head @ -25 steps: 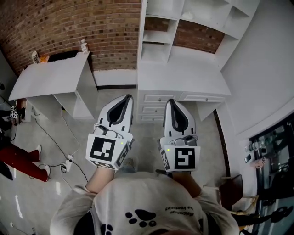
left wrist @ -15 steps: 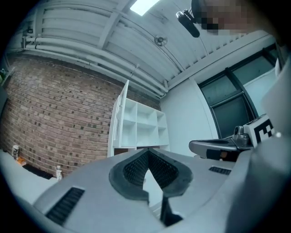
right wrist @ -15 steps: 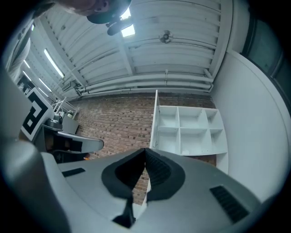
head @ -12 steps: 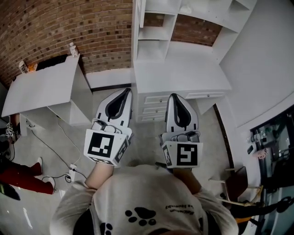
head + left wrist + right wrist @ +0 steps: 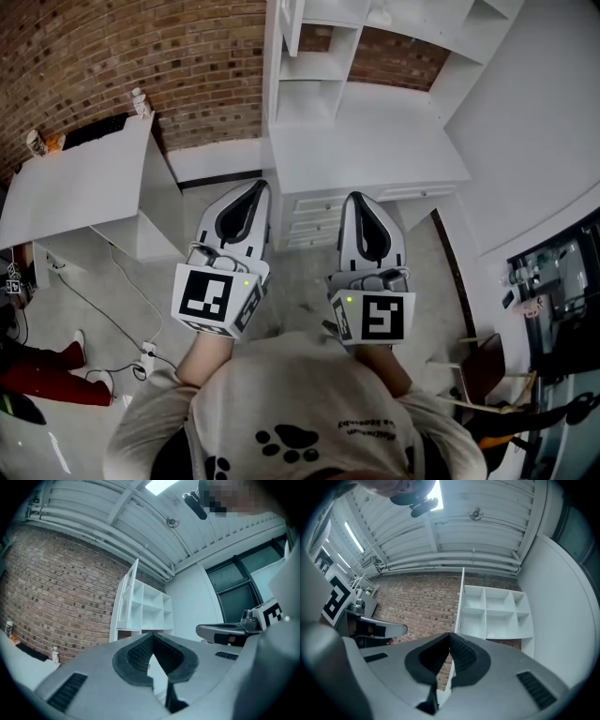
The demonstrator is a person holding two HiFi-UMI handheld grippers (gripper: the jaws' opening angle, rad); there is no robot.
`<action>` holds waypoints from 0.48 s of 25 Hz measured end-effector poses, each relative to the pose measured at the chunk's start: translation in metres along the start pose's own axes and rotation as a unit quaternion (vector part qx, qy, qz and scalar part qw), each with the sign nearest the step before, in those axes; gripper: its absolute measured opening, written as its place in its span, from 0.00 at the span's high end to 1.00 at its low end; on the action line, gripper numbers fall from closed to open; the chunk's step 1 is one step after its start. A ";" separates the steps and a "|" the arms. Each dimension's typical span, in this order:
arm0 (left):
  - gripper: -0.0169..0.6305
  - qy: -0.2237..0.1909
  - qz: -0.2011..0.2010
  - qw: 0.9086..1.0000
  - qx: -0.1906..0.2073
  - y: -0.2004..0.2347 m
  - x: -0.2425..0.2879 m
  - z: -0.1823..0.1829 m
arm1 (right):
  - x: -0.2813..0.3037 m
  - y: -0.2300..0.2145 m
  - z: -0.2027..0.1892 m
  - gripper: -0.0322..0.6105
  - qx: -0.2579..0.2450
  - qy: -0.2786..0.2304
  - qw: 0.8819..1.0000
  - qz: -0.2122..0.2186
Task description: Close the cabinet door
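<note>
Tools are held side by side at the middle of the head view, both pointing toward twelve o'clock. The left tool (image 5: 255, 192) is clenched on nothing: in the left gripper view (image 5: 152, 637) its dark ribbed pads meet at their tips. The right tool (image 5: 354, 199) is likewise clenched and empty, pads touching at the tips in the right gripper view (image 5: 449, 635).

At twelve o'clock from the tools stands a white open-fronted shelving unit (image 5: 323, 70) above a white bench (image 5: 375, 141) with small white drawers (image 5: 314, 220) under its front edge. The tall white cabinet door (image 5: 281, 33) hangs at the unit's nine o'clock side and stands swung out from the shelves, well apart from both tools. It shows as a narrow upright panel in the left gripper view (image 5: 127, 597) and nearly edge-on in the right gripper view (image 5: 460, 599).

A red-brown brick wall (image 5: 141, 56) runs behind. At ten o'clock a second white bench (image 5: 84, 183) carries a small pale bottle (image 5: 141, 101) at its far corner. A thin cable (image 5: 112, 281) trails over the grey floor at nine o'clock.
</note>
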State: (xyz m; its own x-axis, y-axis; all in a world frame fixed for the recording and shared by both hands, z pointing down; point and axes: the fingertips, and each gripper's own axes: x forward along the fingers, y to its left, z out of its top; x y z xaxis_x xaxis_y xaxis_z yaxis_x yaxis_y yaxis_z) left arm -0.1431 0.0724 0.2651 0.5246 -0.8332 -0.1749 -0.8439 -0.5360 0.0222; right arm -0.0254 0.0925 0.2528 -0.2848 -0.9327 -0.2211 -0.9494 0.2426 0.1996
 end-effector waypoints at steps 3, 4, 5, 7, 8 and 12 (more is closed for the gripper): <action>0.96 0.000 -0.001 1.000 0.000 0.004 0.002 -0.002 | 0.006 0.003 -0.001 0.93 0.001 0.001 1.000 0.002; 0.96 -0.001 -0.001 1.000 -0.001 0.006 0.002 -0.002 | 0.008 0.004 -0.001 0.93 0.001 0.000 1.000 0.004; 0.96 -0.001 0.000 1.000 -0.001 0.008 0.004 -0.002 | 0.011 0.005 -0.001 0.93 0.000 -0.001 1.000 0.007; 0.96 -0.006 0.002 1.000 -0.001 0.013 0.007 -0.002 | 0.018 0.006 -0.001 0.93 -0.003 -0.006 1.000 0.012; 0.96 -0.008 0.002 1.000 0.000 0.015 0.010 -0.002 | 0.022 0.006 -0.001 0.93 -0.004 -0.010 1.000 0.014; 0.96 -0.008 0.003 1.000 0.002 0.024 0.024 -0.006 | 0.039 0.004 -0.005 0.93 0.000 -0.020 1.000 0.022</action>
State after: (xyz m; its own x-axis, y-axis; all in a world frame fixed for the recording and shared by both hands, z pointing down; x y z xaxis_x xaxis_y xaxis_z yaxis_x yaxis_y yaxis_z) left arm -0.1499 0.0390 0.2670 0.5177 -0.8340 -0.1907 -0.8475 -0.5304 0.0192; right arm -0.0397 0.0560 0.2500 -0.3321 -0.9094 -0.2503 -0.9355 0.2836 0.2106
